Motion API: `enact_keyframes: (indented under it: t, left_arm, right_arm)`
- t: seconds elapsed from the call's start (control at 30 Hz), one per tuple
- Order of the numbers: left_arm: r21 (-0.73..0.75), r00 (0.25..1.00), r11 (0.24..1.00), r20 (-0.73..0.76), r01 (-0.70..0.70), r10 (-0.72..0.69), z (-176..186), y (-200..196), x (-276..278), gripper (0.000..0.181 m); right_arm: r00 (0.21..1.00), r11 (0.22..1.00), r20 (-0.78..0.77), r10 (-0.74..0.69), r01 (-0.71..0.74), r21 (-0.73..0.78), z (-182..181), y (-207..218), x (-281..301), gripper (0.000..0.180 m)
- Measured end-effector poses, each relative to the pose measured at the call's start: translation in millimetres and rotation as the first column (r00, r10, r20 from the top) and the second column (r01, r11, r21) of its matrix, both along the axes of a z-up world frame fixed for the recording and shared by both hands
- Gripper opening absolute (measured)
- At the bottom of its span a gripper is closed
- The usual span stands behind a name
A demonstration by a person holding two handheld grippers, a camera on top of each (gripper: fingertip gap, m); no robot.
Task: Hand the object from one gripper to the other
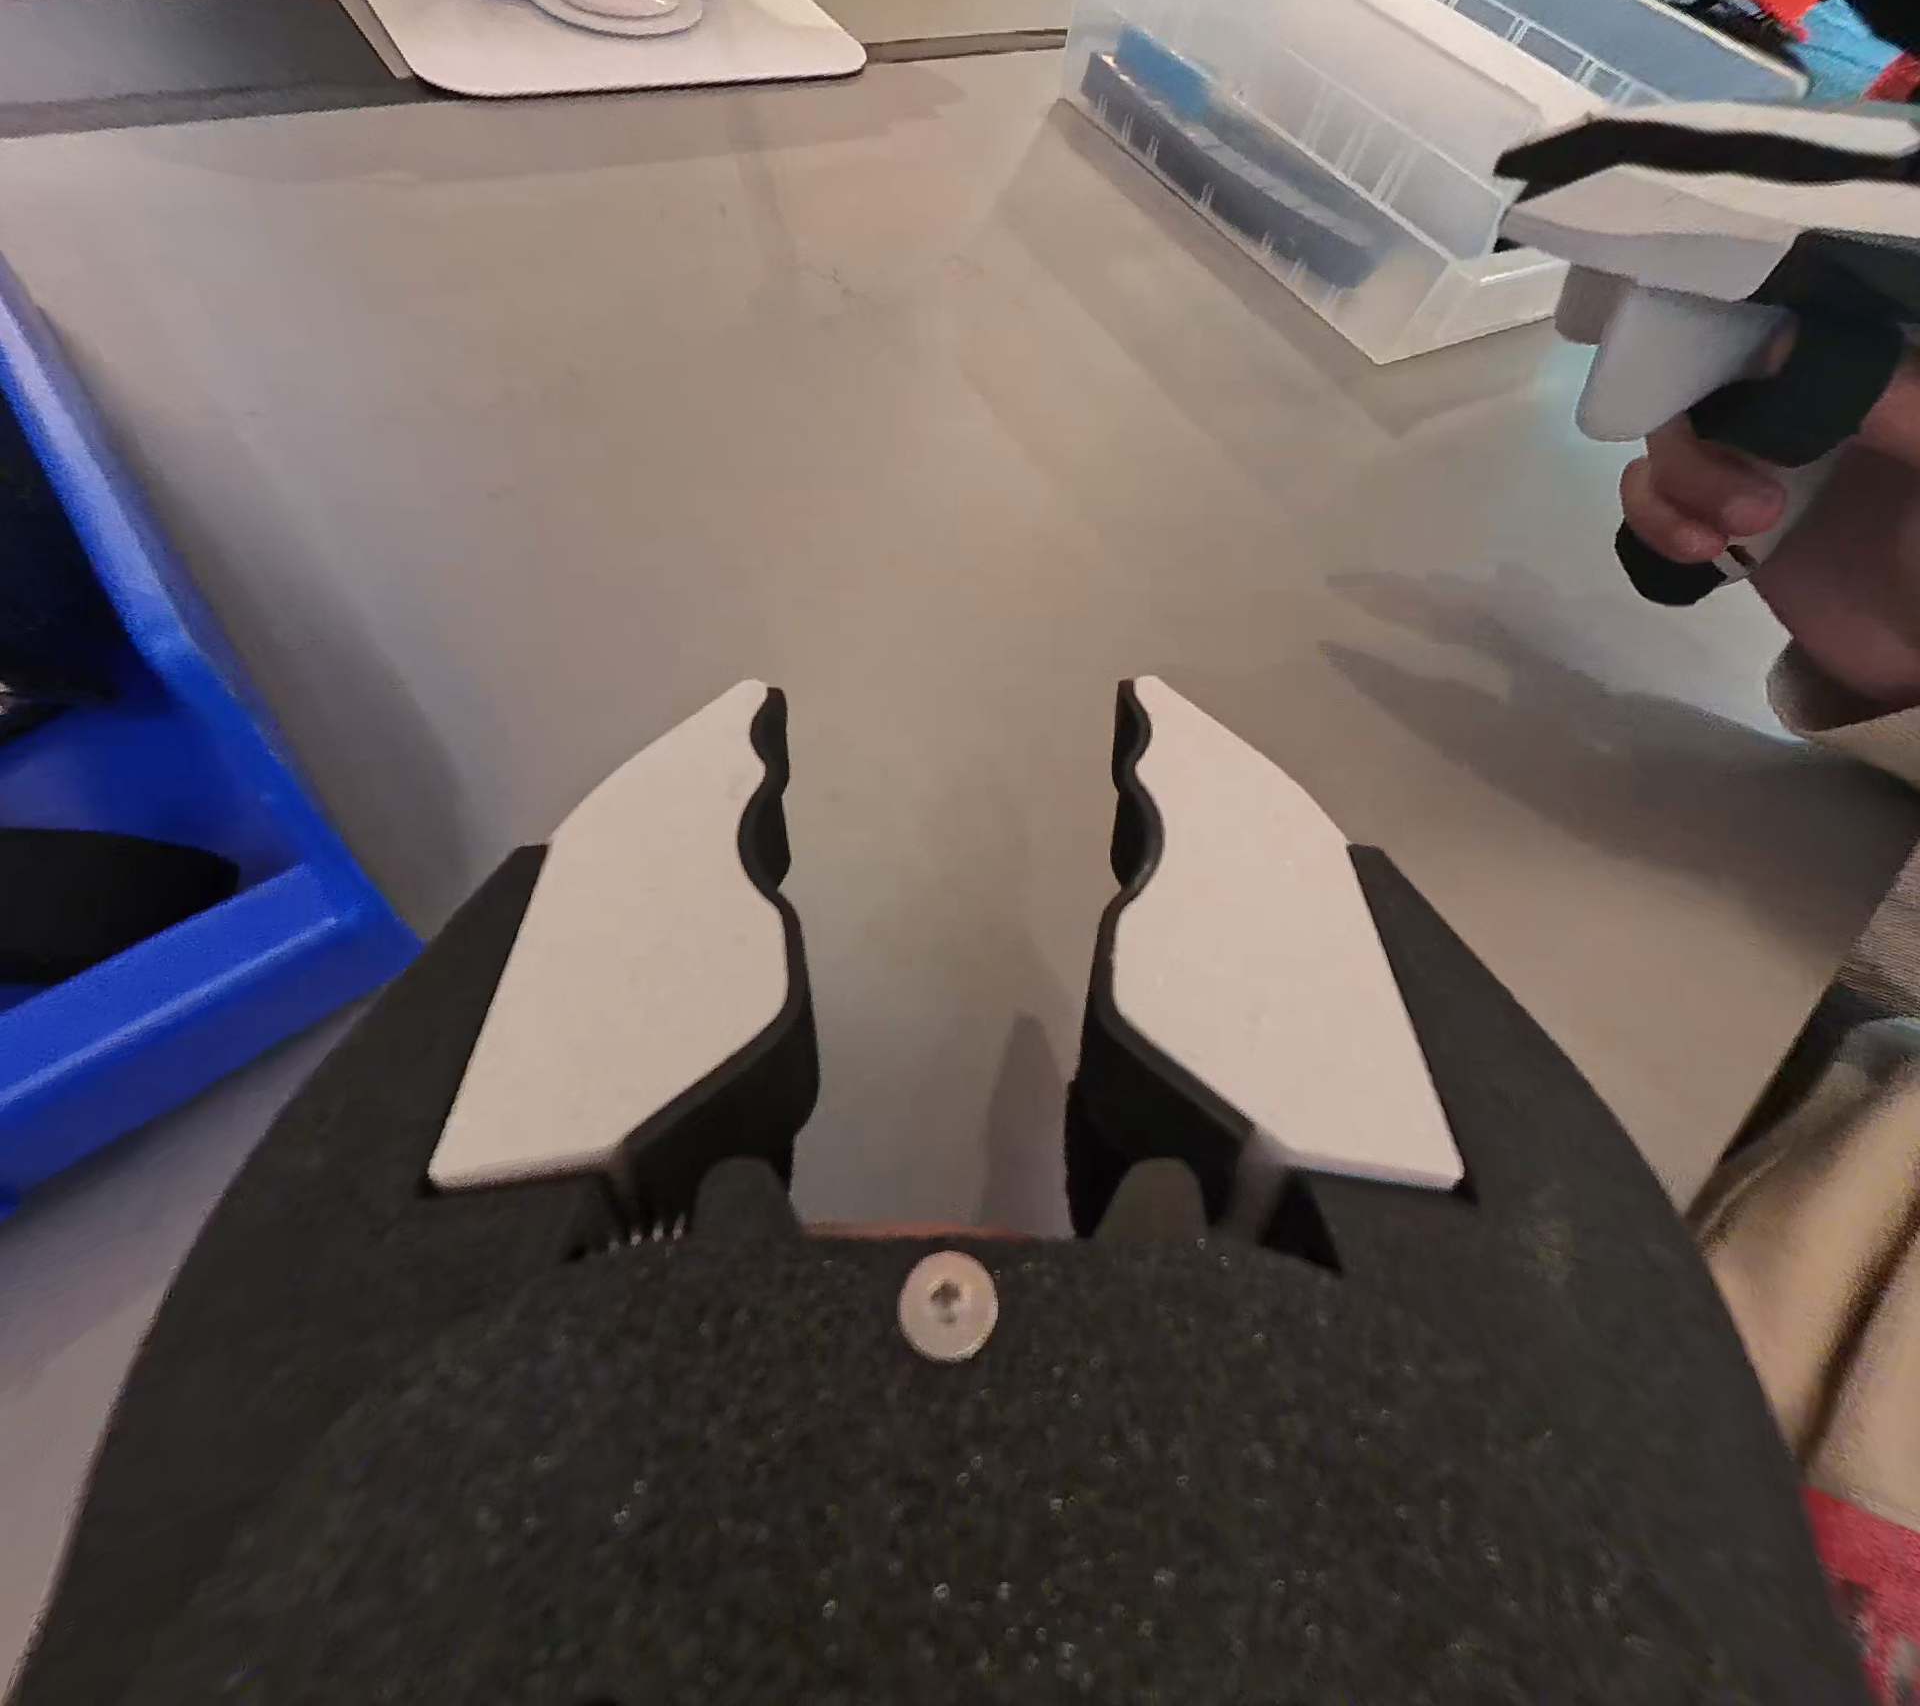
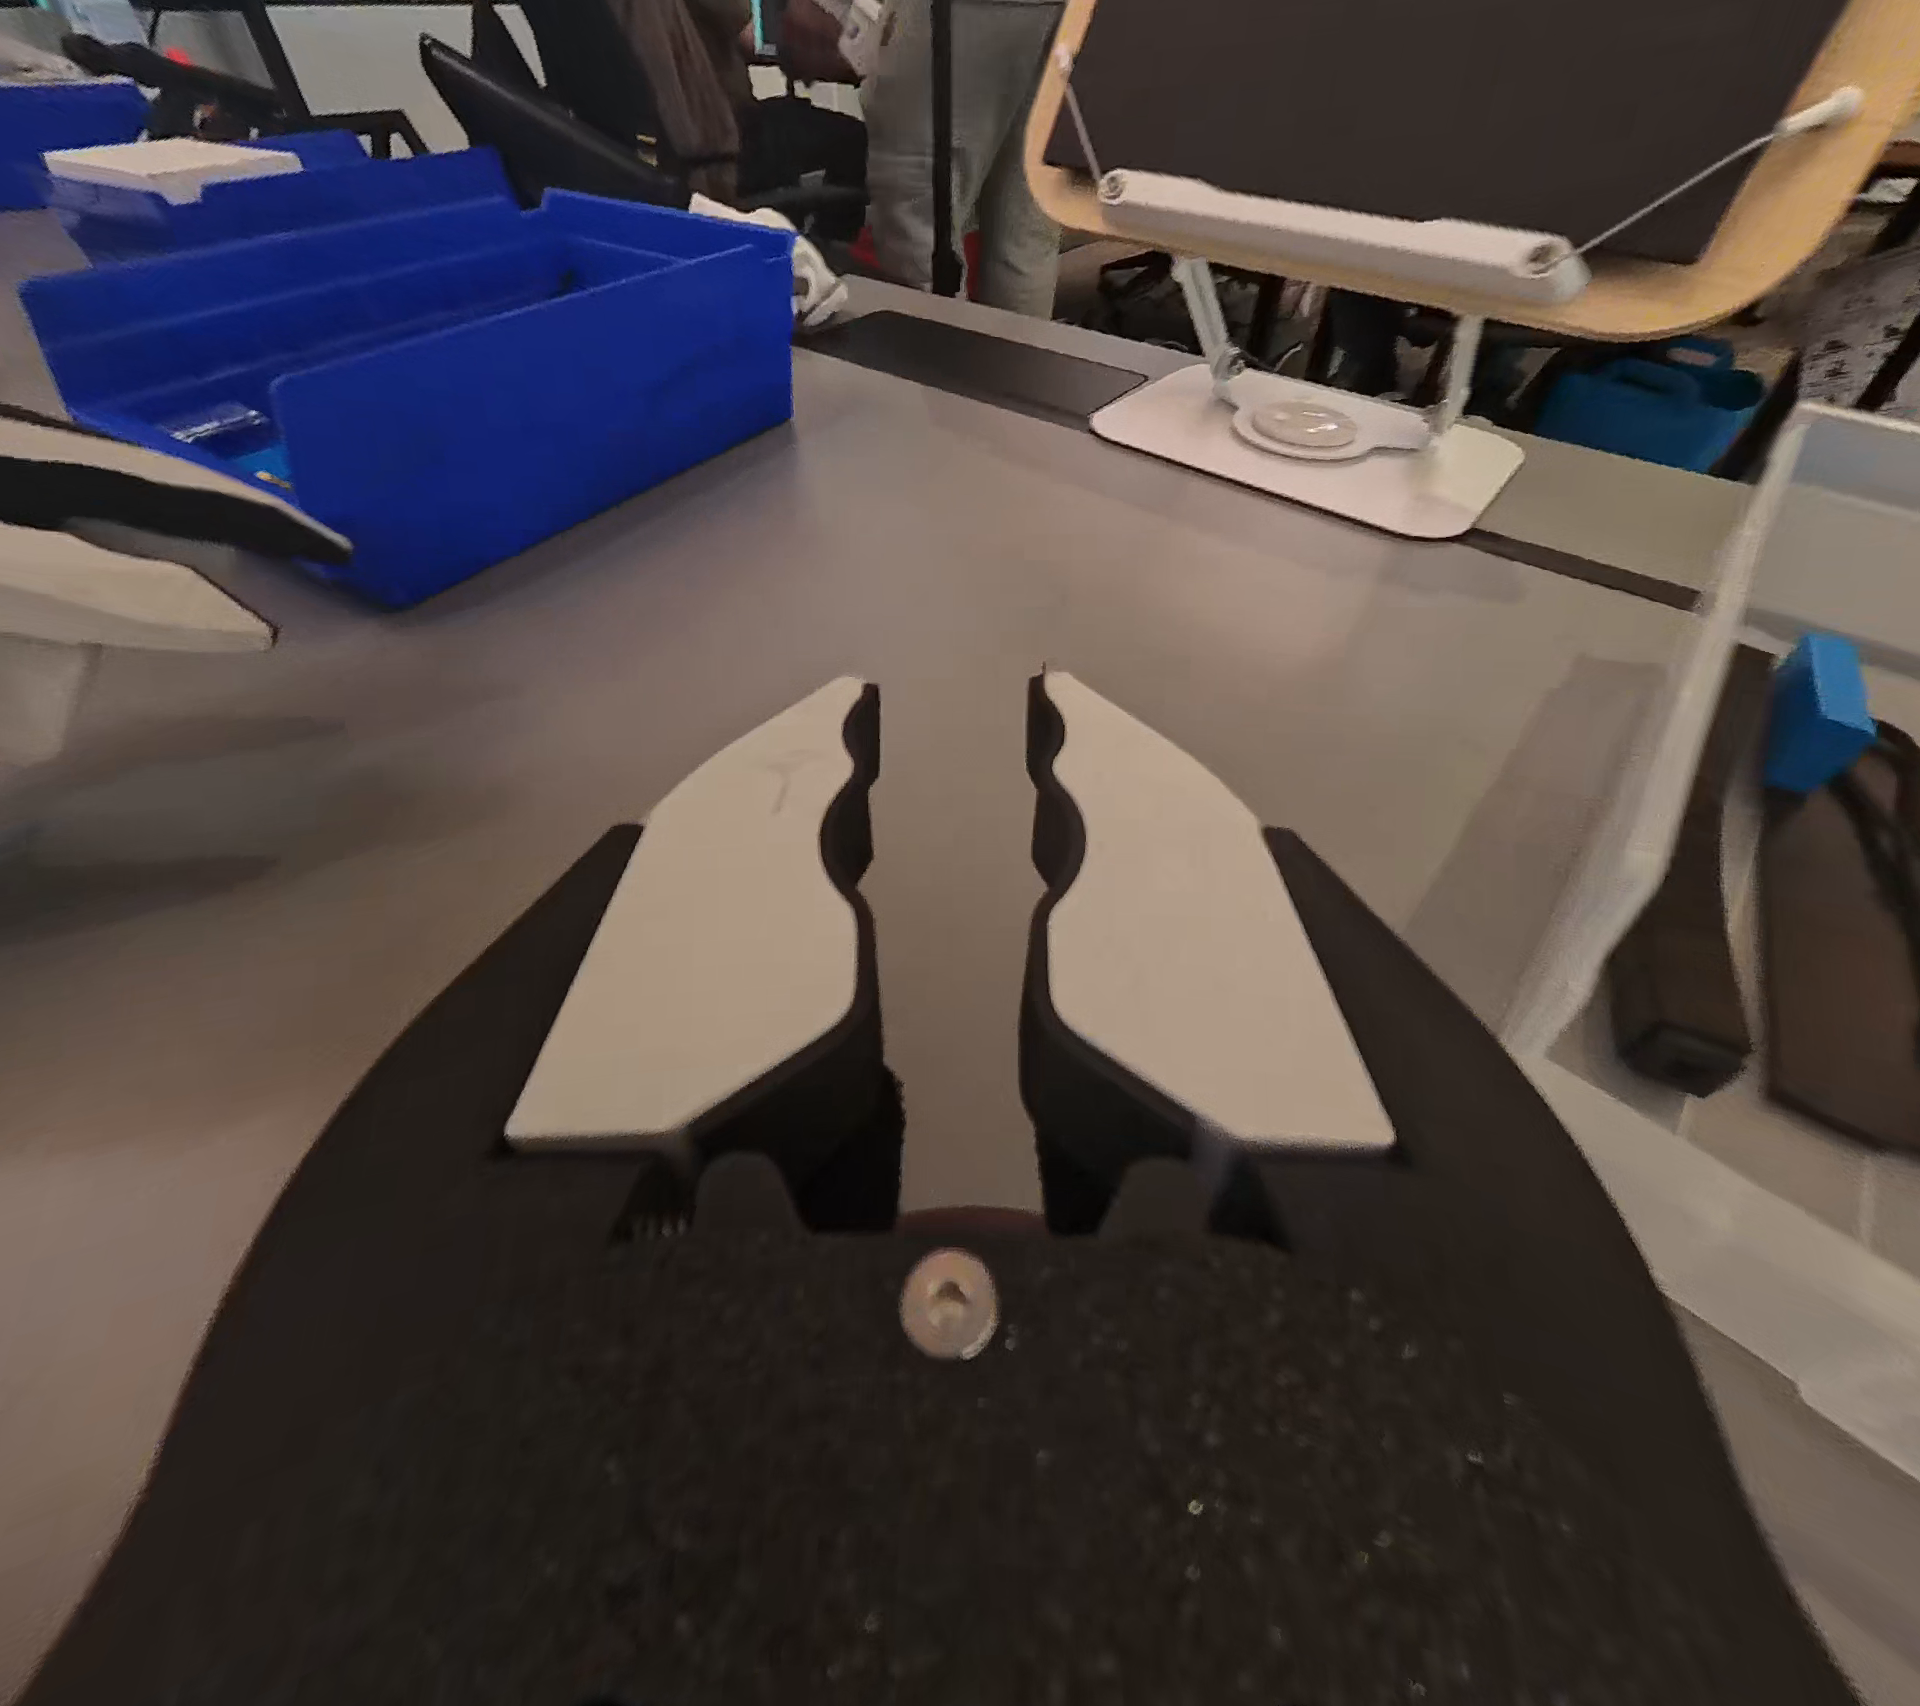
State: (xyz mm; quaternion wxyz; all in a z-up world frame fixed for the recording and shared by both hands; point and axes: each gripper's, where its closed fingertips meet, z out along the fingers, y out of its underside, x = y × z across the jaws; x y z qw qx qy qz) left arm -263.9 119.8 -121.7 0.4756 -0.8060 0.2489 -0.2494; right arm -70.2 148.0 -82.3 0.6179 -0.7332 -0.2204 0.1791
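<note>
Both our tools, left (image 1: 951, 700) and right (image 2: 953, 685), hover with fingers spread, empty, above the smooth grey surface (image 1: 935, 409).

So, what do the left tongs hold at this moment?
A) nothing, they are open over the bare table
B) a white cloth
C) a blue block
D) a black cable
A: in the left wrist view the left tongs stand apart with only the grey table visible between them, and no object is gripped.
</note>
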Motion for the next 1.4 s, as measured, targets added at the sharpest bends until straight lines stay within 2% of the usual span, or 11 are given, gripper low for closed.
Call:
enact_keyframes:
  t: [0.13, 0.23, 0.37, 0.47, 0.57, 0.7, 0.87, 0.93, 0.97, 1.17, 1.4]
  left_arm:
    - [0.036, 1.0, 0.999, -0.001, -0.019, 0.019, 5, 7, -3, 0.059]
    - [0.046, 0.997, 0.999, 0.073, -0.023, 0.019, 20, 12, -4, 0.059]
    - [0.032, 0.978, 0.995, 0.188, -0.093, 0.086, 54, 29, -38, 0.058]
    - [-0.064, 0.954, 0.963, 0.136, -0.262, 0.268, 65, 67, -96, 0.055]
    - [-0.214, 0.904, 0.883, -0.003, -0.419, 0.428, 52, 111, -150, 0.056]
    - [-0.3, 0.76, 0.702, -0.345, -0.646, 0.551, 2, 164, -208, 0.056]
    - [-0.451, 0.749, 0.599, -0.346, -0.661, 0.566, -44, 192, -209, 0.052]
    - [-0.419, 0.698, 0.558, -0.413, -0.716, 0.585, -53, 193, -222, 0.025]
    - [-0.407, 0.684, 0.55, -0.421, -0.73, 0.596, -53, 193, -227, 0.019]
    - [-0.343, 0.658, 0.562, -0.366, -0.752, 0.658, -36, 189, -233, 0.017]
    - [-0.178, 0.635, 0.615, -0.334, -0.769, 0.697, 2, 183, -236, 0.013]
  right_arm:
    - [0.998, 0.997, -0.014, 0.055, -0.056, -0.06, -9, -3, -17, 0.026]
    - [0.998, 0.997, 0.015, 0.064, -0.063, -0.043, -10, -4, -19, 0.025]
    - [0.997, 0.997, 0.058, 0.051, -0.048, -0.061, -19, 0, -14, 0.024]
    - [0.998, 0.996, 0.041, 0.053, -0.05, -0.072, -21, 0, -12, 0.024]
    - [0.998, 0.994, 0.027, 0.053, -0.051, -0.095, -26, 0, -8, 0.024]
    - [0.999, 0.991, 0.015, 0.043, -0.041, -0.126, -32, 3, 0, 0.024]
    - [0.998, 0.982, -0.054, 0.025, -0.035, -0.184, -40, 11, 10, 0.024]
    - [0.995, 0.976, -0.099, 0.016, -0.037, -0.216, -42, 15, 13, 0.024]
    - [0.992, 0.971, -0.126, 0.015, -0.045, -0.236, -44, 16, 14, 0.024]
    - [0.96, 0.948, -0.28, 0.016, -0.104, -0.302, -44, 17, 15, 0.024]
    - [0.974, 0.95, -0.222, 0.054, -0.118, -0.289, -44, 10, 4, 0.023]
